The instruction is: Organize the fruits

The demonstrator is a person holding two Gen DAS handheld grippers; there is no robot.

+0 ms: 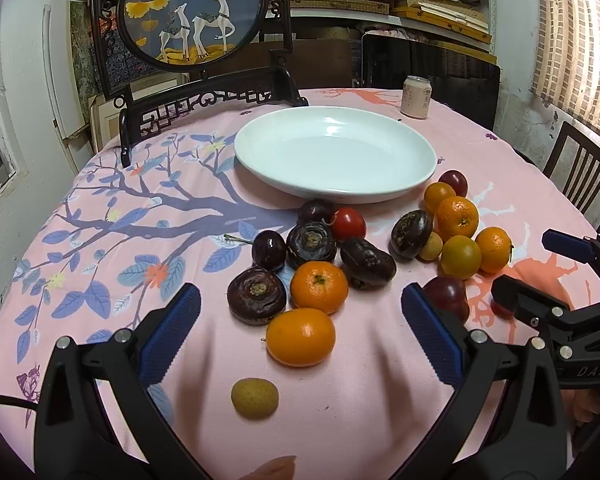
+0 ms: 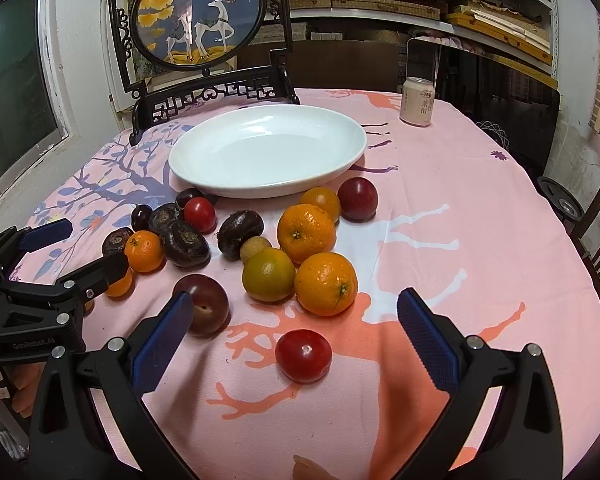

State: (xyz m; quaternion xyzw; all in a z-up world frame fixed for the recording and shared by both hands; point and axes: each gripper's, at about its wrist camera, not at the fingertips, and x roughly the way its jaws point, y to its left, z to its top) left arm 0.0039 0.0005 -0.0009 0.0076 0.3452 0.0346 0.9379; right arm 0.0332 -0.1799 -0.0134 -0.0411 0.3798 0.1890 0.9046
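An empty white plate (image 1: 336, 152) (image 2: 268, 150) sits on the pink cloth behind a scatter of fruit. My left gripper (image 1: 300, 332) is open, its blue pads either side of an orange kumquat (image 1: 301, 337), with a small tan longan (image 1: 255, 397) nearer me. Beyond lie a mandarin (image 1: 319, 287) and dark water chestnuts (image 1: 256, 295). My right gripper (image 2: 294, 334) is open around a red cherry tomato (image 2: 304, 355). A dark plum (image 2: 203, 309) touches its left pad. Several oranges (image 2: 326, 283) lie just ahead.
A pale drink can (image 1: 416, 97) (image 2: 418, 101) stands at the table's far right. A dark wooden stand with a round deer picture (image 1: 192, 12) occupies the far left. Chairs (image 1: 580, 176) flank the right edge. Bare cloth (image 2: 460, 208) lies right of the fruit.
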